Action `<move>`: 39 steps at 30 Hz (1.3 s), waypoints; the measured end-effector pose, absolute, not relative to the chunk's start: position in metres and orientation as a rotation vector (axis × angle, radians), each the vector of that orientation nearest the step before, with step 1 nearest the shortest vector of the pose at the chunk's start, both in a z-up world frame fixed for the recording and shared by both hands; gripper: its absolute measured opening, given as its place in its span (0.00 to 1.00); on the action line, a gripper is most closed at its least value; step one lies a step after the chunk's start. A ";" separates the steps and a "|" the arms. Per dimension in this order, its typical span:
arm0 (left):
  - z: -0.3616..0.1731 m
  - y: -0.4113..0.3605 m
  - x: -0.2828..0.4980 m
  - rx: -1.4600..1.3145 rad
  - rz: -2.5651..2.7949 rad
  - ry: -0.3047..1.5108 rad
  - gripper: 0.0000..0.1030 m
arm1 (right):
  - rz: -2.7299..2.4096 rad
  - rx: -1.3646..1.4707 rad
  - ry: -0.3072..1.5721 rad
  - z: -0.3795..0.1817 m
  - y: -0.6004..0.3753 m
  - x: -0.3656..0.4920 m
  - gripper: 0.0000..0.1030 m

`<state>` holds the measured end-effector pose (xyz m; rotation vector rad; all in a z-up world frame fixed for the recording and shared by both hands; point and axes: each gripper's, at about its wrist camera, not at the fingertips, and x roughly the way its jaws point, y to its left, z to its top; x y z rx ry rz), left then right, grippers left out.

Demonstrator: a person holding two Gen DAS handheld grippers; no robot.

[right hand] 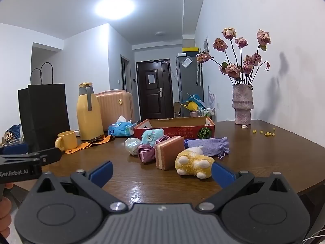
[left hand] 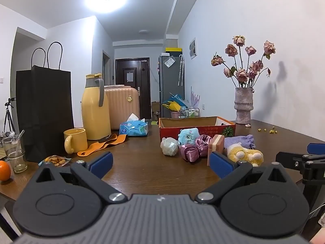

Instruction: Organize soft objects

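Several soft things lie on the brown table in front of a red cardboard box point(left hand: 198, 131) point(right hand: 174, 131): a yellow plush toy point(left hand: 246, 154) point(right hand: 193, 163), a pink sponge block point(left hand: 215, 148) point(right hand: 169, 154), a purple satin scrunchie point(left hand: 193, 148) point(right hand: 146, 152), a blue plush point(left hand: 188, 135) point(right hand: 152, 135), a pale shiny pouch point(left hand: 169, 146) point(right hand: 132, 145) and a lilac knit pouch point(left hand: 240, 141) point(right hand: 209, 145). My left gripper point(left hand: 161, 163) is open and empty, short of the pile. My right gripper point(right hand: 162, 172) is open and empty, its right finger beside the yellow plush.
On the left stand a black paper bag point(left hand: 44, 111), a yellow thermos point(left hand: 95, 109), a yellow mug point(left hand: 75, 142), a tissue pack point(left hand: 134, 128), an orange strap point(left hand: 101, 145), a glass point(left hand: 15, 152), an orange point(left hand: 5, 170) and snacks point(left hand: 55, 160). A vase of dried roses point(left hand: 243, 107) stands back right.
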<state>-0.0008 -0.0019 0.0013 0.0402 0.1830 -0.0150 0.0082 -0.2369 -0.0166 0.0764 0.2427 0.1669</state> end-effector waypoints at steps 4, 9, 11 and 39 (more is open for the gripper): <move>0.001 -0.002 -0.001 0.041 -0.014 0.182 1.00 | 0.171 0.078 0.243 -0.017 -0.238 0.008 1.00; 0.001 -0.001 0.000 0.042 -0.010 0.179 1.00 | 0.173 0.068 0.242 -0.016 -0.235 0.008 1.00; 0.000 -0.002 0.000 0.043 -0.009 0.178 1.00 | 0.172 0.068 0.243 -0.018 -0.234 0.009 1.00; 0.000 -0.001 0.000 0.045 -0.009 0.180 1.00 | 0.165 0.091 0.243 -0.018 -0.238 0.009 1.00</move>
